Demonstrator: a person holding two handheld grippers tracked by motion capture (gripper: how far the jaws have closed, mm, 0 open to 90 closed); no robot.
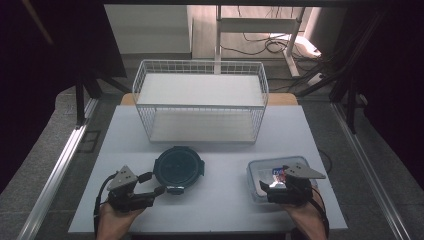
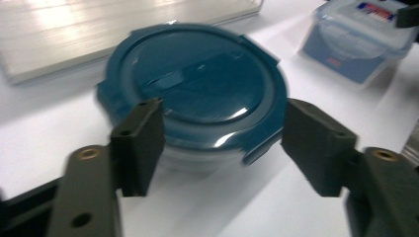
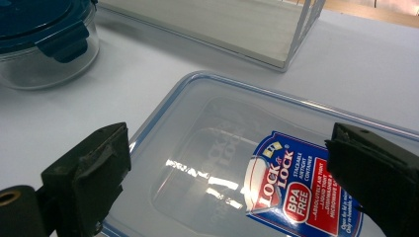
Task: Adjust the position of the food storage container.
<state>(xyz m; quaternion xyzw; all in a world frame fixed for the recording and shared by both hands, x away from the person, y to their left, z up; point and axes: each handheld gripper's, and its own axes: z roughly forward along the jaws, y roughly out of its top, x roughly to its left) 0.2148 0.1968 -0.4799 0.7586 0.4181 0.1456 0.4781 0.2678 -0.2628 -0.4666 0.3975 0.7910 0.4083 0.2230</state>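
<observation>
A round container with a dark blue clip lid (image 1: 178,167) stands on the white table, left of centre. My left gripper (image 1: 152,183) is at its near left side. In the left gripper view the container (image 2: 197,89) sits just beyond the two black pads (image 2: 141,143), which stand apart, and my left gripper (image 2: 222,143) grips nothing. A clear rectangular lidded box with a red and blue label (image 1: 275,175) lies at the right. My right gripper (image 1: 270,182) hovers over that box (image 3: 222,163), with its jaws wide apart on either side of the lid; my right gripper (image 3: 227,158) is open.
A white wire basket (image 1: 200,62) with a pale board in its bottom stands at the back of the table (image 1: 225,210). Metal rails run along both sides. Cables and a white frame lie on the floor behind.
</observation>
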